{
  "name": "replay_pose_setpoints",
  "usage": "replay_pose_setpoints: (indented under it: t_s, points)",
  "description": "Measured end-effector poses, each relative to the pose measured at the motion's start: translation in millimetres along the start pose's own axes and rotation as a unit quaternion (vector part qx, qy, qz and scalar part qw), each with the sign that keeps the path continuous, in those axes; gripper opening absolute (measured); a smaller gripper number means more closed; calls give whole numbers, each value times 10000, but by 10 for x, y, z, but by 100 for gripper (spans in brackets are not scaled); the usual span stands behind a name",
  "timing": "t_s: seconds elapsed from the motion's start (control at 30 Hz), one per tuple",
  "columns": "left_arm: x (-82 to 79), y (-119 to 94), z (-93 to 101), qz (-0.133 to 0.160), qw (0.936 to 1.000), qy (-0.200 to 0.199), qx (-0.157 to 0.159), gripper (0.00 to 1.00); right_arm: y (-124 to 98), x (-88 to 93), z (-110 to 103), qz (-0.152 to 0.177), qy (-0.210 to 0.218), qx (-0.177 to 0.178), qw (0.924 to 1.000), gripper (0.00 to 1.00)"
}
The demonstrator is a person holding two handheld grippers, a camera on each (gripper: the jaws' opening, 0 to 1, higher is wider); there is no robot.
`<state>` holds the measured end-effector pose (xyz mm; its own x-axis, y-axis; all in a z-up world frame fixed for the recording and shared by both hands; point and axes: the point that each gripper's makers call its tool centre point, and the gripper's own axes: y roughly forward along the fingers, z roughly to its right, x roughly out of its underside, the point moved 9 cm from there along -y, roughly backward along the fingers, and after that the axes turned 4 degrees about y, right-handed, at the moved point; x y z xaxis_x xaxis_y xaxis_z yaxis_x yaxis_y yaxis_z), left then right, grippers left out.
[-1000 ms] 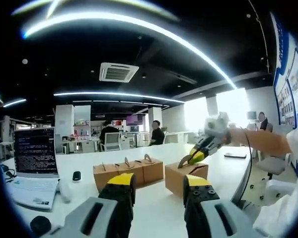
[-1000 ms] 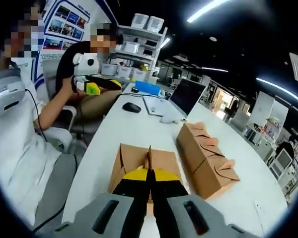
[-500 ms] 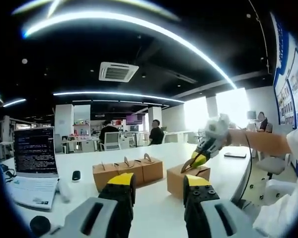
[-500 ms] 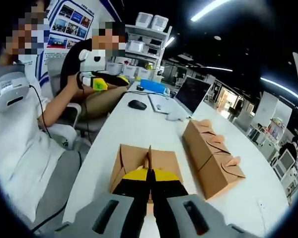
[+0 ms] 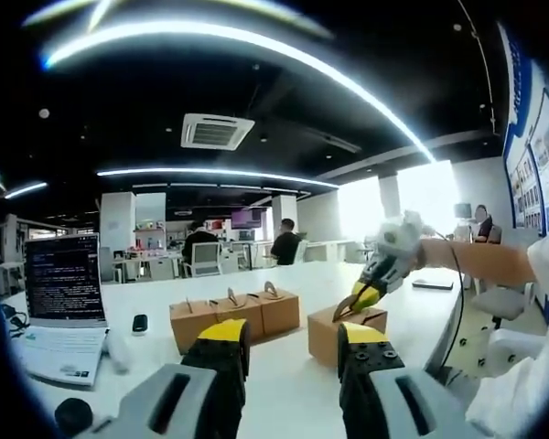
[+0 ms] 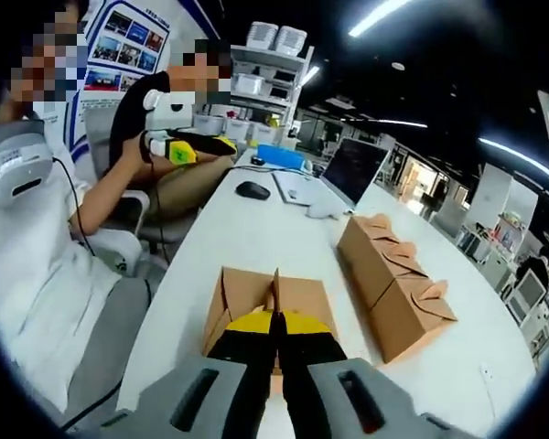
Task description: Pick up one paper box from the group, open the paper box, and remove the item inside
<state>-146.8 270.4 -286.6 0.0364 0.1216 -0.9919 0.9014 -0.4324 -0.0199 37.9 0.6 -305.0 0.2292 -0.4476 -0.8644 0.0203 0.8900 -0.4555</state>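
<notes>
A single brown paper box [image 6: 242, 293] sits apart from a row of three like boxes [image 6: 393, 279] on the white table [image 6: 256, 233]. My right gripper [image 6: 274, 322] is shut on the thin handle flap on top of this box. In the left gripper view the same box [image 5: 322, 327] shows with the right gripper [image 5: 355, 302] pinching its top, while the row of three boxes [image 5: 236, 313] lies to its left. My left gripper [image 5: 293, 340] stands open and holds nothing, short of the boxes. A hand holds the left gripper [image 6: 181, 149] at the table's far end.
An open laptop [image 5: 64, 285] and a black mouse [image 5: 140, 323] lie left of the boxes, also seen as the laptop [image 6: 343, 174] and mouse [image 6: 253, 190]. A phone [image 5: 433, 285] lies on the table's far side. A seated person [image 6: 46, 265] is beside the table edge.
The right gripper and its box have drifted slightly away from the left camera; the box looks a little smaller. The left gripper stays open and the right stays shut.
</notes>
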Motion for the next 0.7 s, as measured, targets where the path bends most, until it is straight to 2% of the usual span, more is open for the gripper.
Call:
replay_pose_setpoints:
  t_s: [0.7]
  points:
    - [2,22,17,3,10000,-3,29,40,-1,121,1,47,257,6,9997,3]
